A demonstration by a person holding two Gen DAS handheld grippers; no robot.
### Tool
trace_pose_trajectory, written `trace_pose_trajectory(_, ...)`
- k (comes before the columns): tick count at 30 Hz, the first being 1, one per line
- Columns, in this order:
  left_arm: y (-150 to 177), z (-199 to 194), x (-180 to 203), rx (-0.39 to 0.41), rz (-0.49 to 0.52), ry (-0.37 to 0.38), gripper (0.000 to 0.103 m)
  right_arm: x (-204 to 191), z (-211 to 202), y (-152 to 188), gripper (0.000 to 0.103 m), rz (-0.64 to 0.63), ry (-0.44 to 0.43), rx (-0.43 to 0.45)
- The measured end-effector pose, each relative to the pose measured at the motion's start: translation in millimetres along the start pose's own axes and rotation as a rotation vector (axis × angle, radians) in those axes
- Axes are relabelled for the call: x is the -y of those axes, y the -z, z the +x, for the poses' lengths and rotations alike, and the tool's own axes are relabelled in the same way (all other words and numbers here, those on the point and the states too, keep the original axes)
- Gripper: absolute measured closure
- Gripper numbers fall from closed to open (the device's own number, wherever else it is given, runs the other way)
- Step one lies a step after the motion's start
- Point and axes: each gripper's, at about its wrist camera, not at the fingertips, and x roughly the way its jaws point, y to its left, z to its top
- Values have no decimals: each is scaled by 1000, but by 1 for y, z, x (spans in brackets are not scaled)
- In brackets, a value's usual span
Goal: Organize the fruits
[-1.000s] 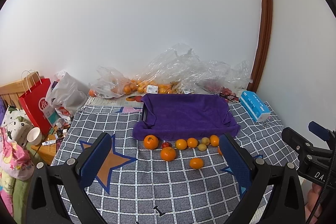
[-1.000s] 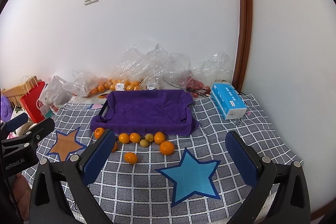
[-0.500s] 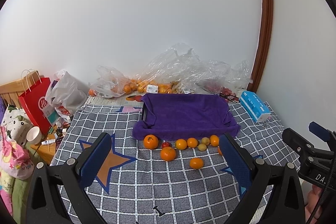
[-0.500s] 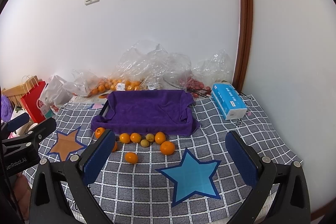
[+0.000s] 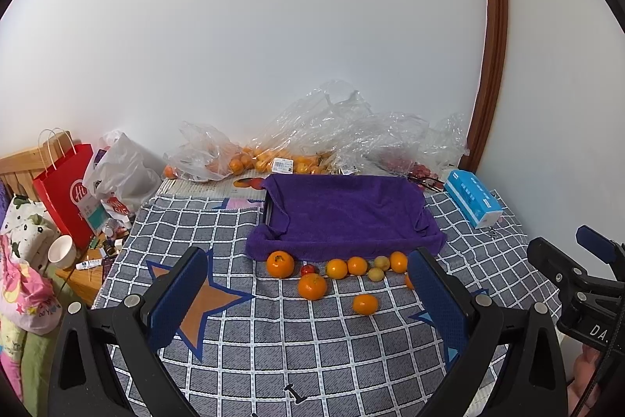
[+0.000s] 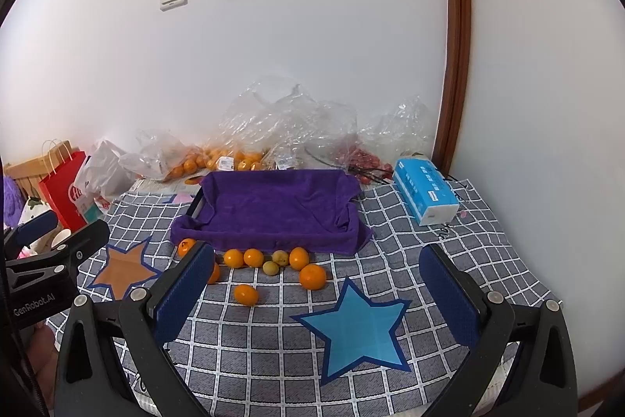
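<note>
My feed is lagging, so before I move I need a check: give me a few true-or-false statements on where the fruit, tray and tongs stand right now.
1. Both tongs, left and right, are open and hold nothing. True.
2. The purple-towel-lined tray already holds several oranges. False: no fruit is visible in it.
3. The loose oranges lie on the checked cloth in front of the tray. True.
4. The blue tissue pack sits left of the tray. False: it lies to its right.
</note>
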Motion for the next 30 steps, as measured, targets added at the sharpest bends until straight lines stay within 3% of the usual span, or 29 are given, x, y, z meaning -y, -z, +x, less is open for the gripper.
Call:
trace_pose_trajectory(12,1,0,-1,-4,2,-3,0,0,9,-2,0,-2,-6,-2)
trace_pose_trajectory(21,-6,38,-17,-47,-14,-15,0,0,35,-5,0,-19,-9,35)
trace_pose_trajectory(30,10,110,-41,-194,-41,-43,3,9,120,16,3,-19,-41,-144)
